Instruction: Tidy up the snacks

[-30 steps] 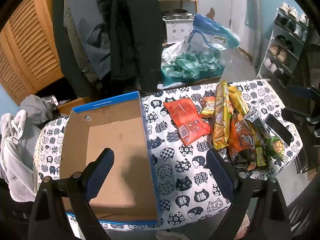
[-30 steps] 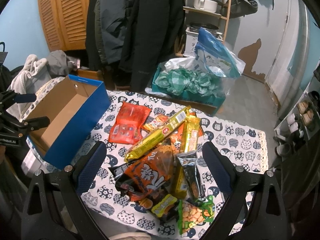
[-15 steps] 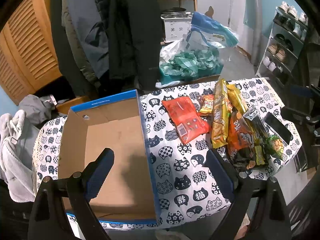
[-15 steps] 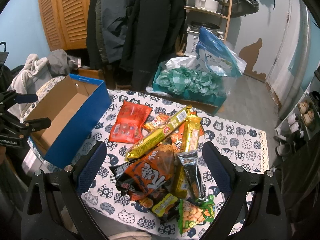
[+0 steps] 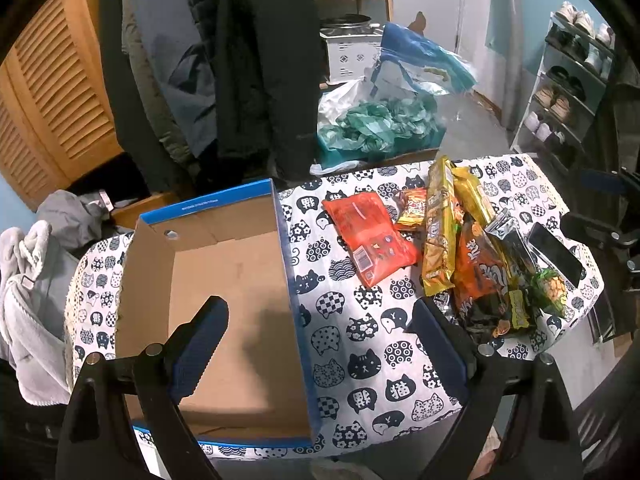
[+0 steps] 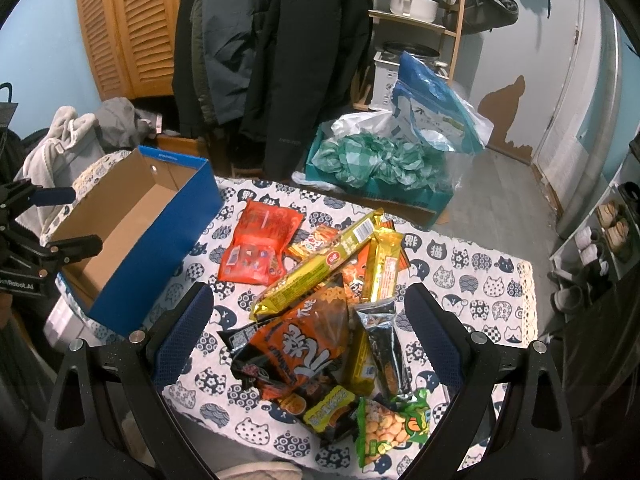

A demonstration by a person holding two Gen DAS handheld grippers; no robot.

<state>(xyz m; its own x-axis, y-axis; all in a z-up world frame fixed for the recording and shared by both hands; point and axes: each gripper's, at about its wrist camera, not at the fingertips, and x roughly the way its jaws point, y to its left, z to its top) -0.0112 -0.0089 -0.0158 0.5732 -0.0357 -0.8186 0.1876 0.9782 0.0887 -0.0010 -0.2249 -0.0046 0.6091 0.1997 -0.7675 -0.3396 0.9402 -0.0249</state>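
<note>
While both grippers hover with fingers spread wide and empty, little has changed since a second ago: the left gripper (image 5: 320,328) has crept slightly forward over the open blue cardboard box (image 5: 224,280), the right gripper (image 6: 308,320) hangs above the heap of bright snack packets (image 6: 320,320) on the cat-print tablecloth (image 6: 480,280), beside the box.

Tablecloth (image 5: 360,344): cat-head prints, some bearing character 猫, clearest near front edge in left wrist view and at far right in right wrist view.
Left gripper (image 6: 52,220) body, seen at left edge of right wrist view: white lettering ending "Robot.AI", start cut off.
Orange snack bag (image 6: 304,344): large white brush-style characters, not legible.
Other wrappers, blue box (image 5: 224,264) rim print: too small to read.
</note>
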